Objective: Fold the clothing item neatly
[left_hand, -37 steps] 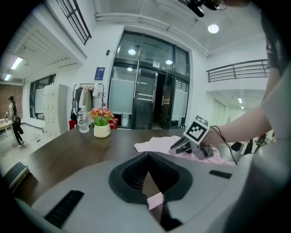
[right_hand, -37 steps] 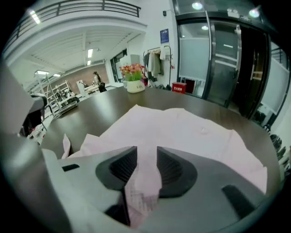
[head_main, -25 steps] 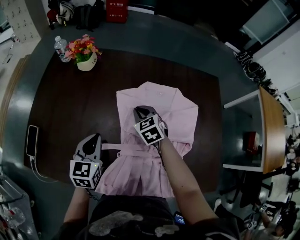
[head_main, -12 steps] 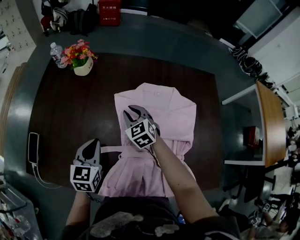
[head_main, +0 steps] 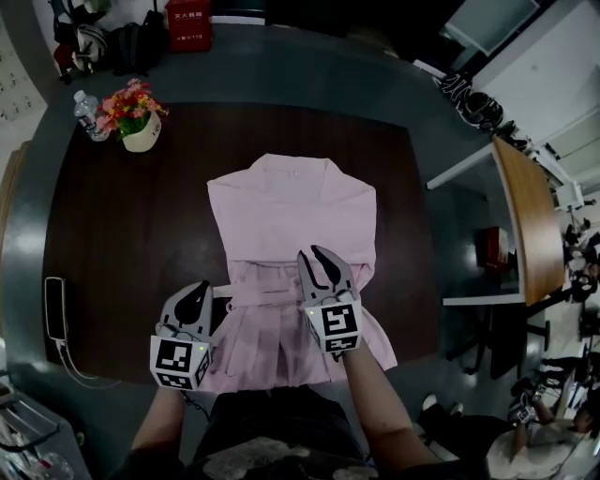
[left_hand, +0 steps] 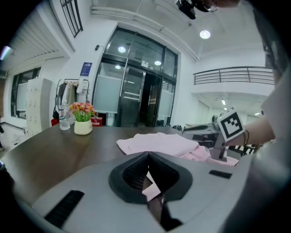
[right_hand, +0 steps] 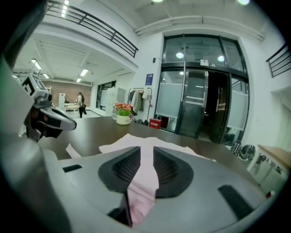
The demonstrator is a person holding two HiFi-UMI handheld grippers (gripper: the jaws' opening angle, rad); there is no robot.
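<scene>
Mid-fold. Left gripper (head_main: 199, 291) is pinching dress (head_main: 281, 206) at waist. Right gripper (head_main: 314, 258) jaws have just been opening, cloth loose between them. Next, probably: closing there, folding upward.

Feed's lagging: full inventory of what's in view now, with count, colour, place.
pink garment: one, pink, spread mid-table
table: one, dark brown, under it
flower pot: one, white, red-pink flowers, far left corner
water bottle: one, clear, beside the pot
phone: one, dark, table's left edge, cabled
red box: one, red, floor beyond table
left gripper: one, grey, jaws shut on fabric at garment's left waist
right gripper: one, grey, right waist, jaws just been opening, fabric between them
</scene>
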